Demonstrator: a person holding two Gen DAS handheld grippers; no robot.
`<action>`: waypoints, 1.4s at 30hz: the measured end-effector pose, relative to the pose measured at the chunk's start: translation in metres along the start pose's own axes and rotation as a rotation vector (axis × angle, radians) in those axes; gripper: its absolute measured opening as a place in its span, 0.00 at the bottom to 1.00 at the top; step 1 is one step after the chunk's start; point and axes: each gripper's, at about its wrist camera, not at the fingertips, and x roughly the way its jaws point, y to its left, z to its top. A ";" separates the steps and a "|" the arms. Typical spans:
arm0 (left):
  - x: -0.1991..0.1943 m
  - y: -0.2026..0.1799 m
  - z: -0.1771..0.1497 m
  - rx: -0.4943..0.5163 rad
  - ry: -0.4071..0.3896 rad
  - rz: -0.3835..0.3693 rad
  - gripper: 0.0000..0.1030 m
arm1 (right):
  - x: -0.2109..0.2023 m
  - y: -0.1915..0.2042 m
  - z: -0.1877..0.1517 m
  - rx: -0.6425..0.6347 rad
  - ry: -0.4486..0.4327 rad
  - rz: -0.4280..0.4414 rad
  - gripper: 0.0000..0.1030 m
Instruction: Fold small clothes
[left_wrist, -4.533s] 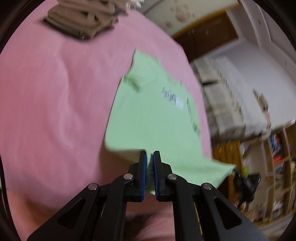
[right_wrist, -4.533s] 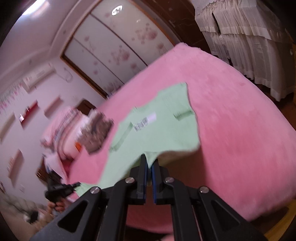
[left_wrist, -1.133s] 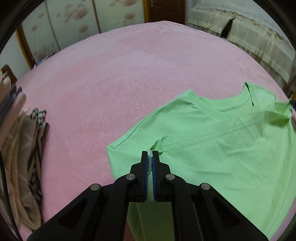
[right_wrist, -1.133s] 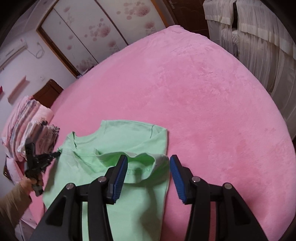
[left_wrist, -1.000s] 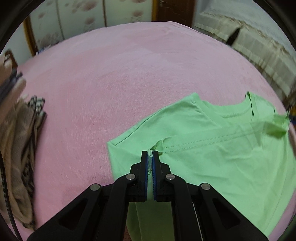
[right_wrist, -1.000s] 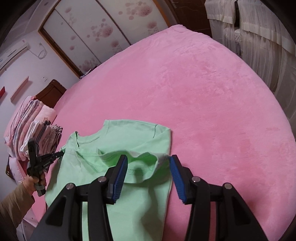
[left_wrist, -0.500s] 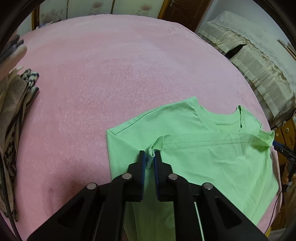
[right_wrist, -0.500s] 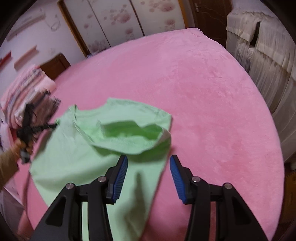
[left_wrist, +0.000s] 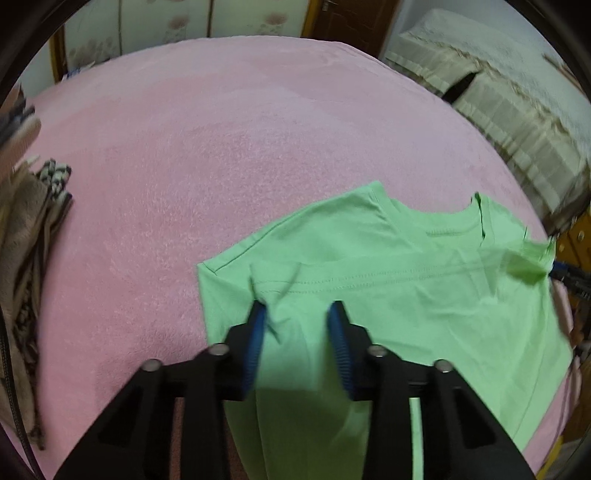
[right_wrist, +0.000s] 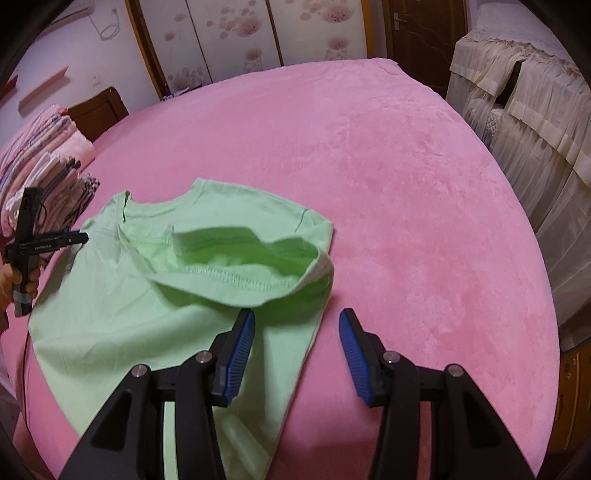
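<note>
Between the blue pads of the left gripper (left_wrist: 297, 314) lay loose green cloth, and the jaws were opening, the pads standing clear of the fabric on either side. Just ahead of its fingertips a small pucker rose in the stitched hem of the green T-shirt (left_wrist: 406, 295), which was folded up over the body of the garment. Beyond that hem the neckline and one short sleeve lay flat on the pink bedspread (left_wrist: 221, 129). At the far right edge of the left wrist view the other corner of the hem stood lifted and blurred, close to the dark tip of the other tool.

Over on the other side, the right gripper (right_wrist: 297, 332) stood half spread with nothing pinched. The raised, curling hem of the shirt (right_wrist: 236, 273) hung just ahead of its left pad, while its right pad hovered over bare bedspread (right_wrist: 406, 166) beside the shirt's edge. The left gripper (right_wrist: 79, 236) showed there too, held by a hand (right_wrist: 14, 280) at the shirt's far shoulder.

Further out, a stack of folded clothes (right_wrist: 44, 155) sat at the bed's left edge, seen also as a brownish pile (left_wrist: 26, 240) in the left wrist view. Cream curtains (right_wrist: 535, 129) hung to the right, and floral wardrobe doors (right_wrist: 240, 40) stood behind the bed.
</note>
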 end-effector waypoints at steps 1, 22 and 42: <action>0.001 0.002 0.001 -0.014 0.003 -0.011 0.19 | 0.000 -0.001 0.001 0.006 -0.008 0.002 0.46; -0.033 -0.007 -0.003 -0.106 -0.147 0.150 0.02 | -0.006 0.022 0.026 -0.011 -0.128 -0.066 0.02; -0.018 0.026 0.009 -0.178 -0.148 0.391 0.53 | 0.022 0.035 0.055 0.084 -0.117 -0.400 0.33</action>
